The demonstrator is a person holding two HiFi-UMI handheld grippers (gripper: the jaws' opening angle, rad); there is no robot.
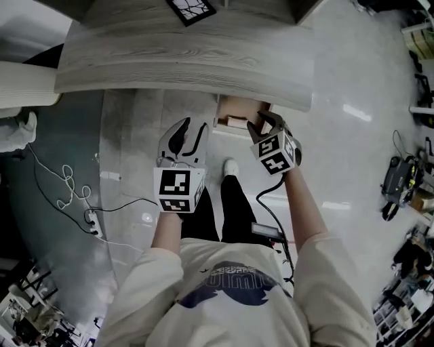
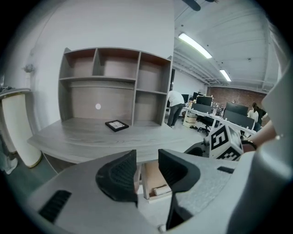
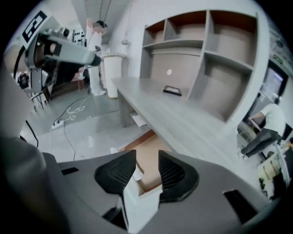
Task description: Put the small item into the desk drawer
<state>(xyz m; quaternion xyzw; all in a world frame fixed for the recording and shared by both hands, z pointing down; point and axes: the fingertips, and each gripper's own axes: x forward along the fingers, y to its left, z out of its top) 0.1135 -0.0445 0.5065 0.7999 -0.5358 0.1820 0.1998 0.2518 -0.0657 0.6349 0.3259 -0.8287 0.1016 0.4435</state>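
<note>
Under the grey desk (image 1: 183,64) the drawer (image 1: 239,107) stands pulled out. A small pale cylinder, the item (image 1: 237,123), lies inside it near the front; the left gripper view shows the item (image 2: 160,190) on the drawer's brown bottom (image 2: 150,172). My right gripper (image 1: 263,122) is at the drawer's right front corner. In its own view the white drawer front (image 3: 139,203) fills the space between the jaws (image 3: 147,171), touching both pads. My left gripper (image 1: 192,130) hovers in front of the drawer, jaws (image 2: 147,171) open and empty.
A black framed square (image 1: 190,9) lies on the desk, with a shelf unit (image 2: 116,84) behind. A power strip and cables (image 1: 91,220) lie on the floor at left. The person's shoe (image 1: 230,166) is just before the drawer. A white bin (image 2: 17,132) stands left of the desk.
</note>
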